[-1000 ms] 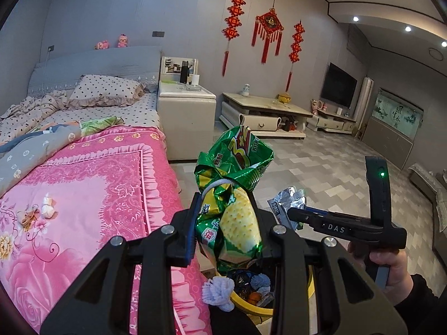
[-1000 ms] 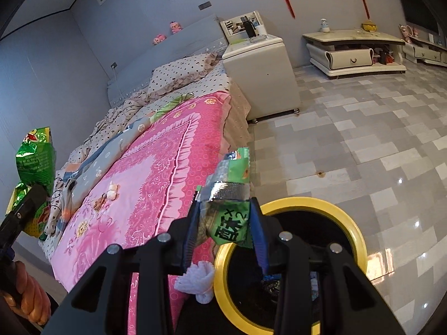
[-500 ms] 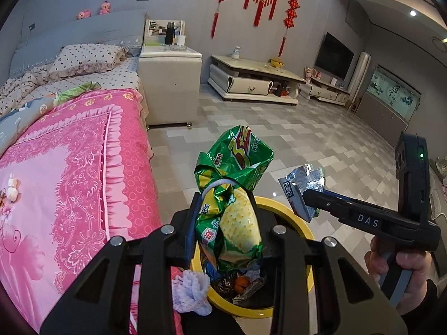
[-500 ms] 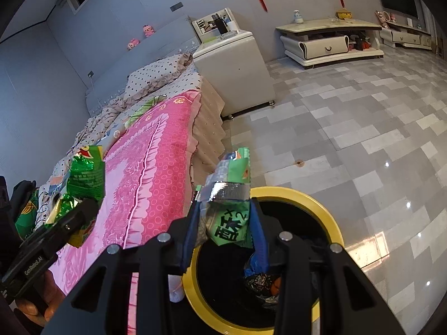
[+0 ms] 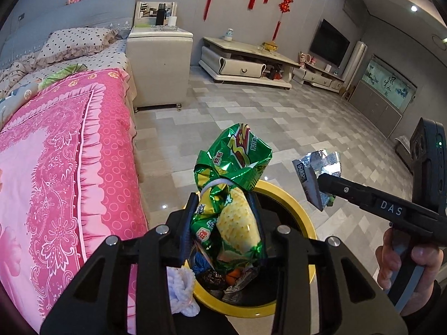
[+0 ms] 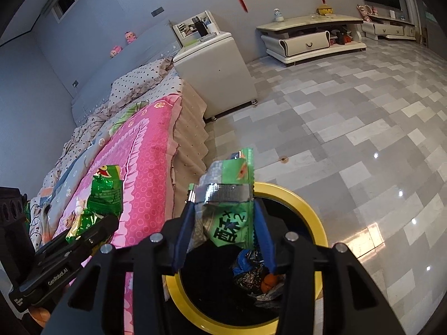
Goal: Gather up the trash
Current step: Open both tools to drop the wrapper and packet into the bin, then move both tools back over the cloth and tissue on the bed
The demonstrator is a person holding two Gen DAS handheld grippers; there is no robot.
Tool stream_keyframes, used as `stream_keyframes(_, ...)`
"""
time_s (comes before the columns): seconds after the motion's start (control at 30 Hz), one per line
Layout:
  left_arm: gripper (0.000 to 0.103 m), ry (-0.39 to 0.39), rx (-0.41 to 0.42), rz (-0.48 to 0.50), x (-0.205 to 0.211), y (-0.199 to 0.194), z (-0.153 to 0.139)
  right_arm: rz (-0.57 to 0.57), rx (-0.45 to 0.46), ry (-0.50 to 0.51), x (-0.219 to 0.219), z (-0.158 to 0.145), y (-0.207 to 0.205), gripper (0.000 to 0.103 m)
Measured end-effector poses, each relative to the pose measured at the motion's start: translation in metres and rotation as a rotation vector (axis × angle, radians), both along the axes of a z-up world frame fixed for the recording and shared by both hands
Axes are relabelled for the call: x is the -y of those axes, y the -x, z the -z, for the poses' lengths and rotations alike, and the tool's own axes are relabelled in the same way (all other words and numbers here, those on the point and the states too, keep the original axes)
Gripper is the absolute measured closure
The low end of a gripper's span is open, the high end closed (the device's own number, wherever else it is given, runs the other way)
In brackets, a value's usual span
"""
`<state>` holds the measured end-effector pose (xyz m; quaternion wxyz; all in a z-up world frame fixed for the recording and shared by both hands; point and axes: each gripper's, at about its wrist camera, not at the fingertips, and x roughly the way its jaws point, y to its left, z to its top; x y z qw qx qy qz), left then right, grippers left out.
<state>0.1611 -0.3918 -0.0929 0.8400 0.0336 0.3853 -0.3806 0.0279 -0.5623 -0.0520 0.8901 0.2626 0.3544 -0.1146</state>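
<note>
My left gripper (image 5: 223, 209) is shut on a crumpled green and yellow snack bag (image 5: 232, 195) and holds it above the yellow-rimmed trash bin (image 5: 293, 195). My right gripper (image 6: 223, 217) is shut on a green and silver wrapper (image 6: 227, 206) above the same bin (image 6: 310, 209). In the left wrist view the right gripper (image 5: 324, 184) comes in from the right with the silver wrapper (image 5: 318, 170). In the right wrist view the left gripper (image 6: 109, 223) shows at the left with the green bag (image 6: 103, 195). Several pieces of trash (image 6: 257, 276) lie inside the bin.
A bed with a pink cover (image 5: 56, 167) stands directly left of the bin. A white bedside cabinet (image 5: 159, 64) is beyond it. A low white TV stand (image 5: 243, 67) lines the far wall. A white knotted cloth (image 5: 181, 290) hangs at the bin's left rim. Grey tiled floor (image 6: 349, 128) spreads to the right.
Both grippers have moved down and in over the bin with their trash still held. The bin now sits larger and more central in both views.
</note>
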Motion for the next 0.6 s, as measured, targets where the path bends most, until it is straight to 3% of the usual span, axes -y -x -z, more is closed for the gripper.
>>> stream_keyframes(0.23,0.045,0.019,0.013,-0.017,-0.010,0.003,-0.007,0.042,0.000,0.014,0.002,-0.007,0.012,0.049)
stream_keyframes(0.33,0.039,0.030,0.011,-0.037,-0.020,0.001,-0.008,0.063,0.001,0.027,0.002,-0.008,0.018,0.038)
stream_keyframes(0.6,0.029,0.022,0.033,-0.114,-0.055,-0.012,-0.009,0.072,-0.007,0.042,-0.010,-0.011,0.018,0.031)
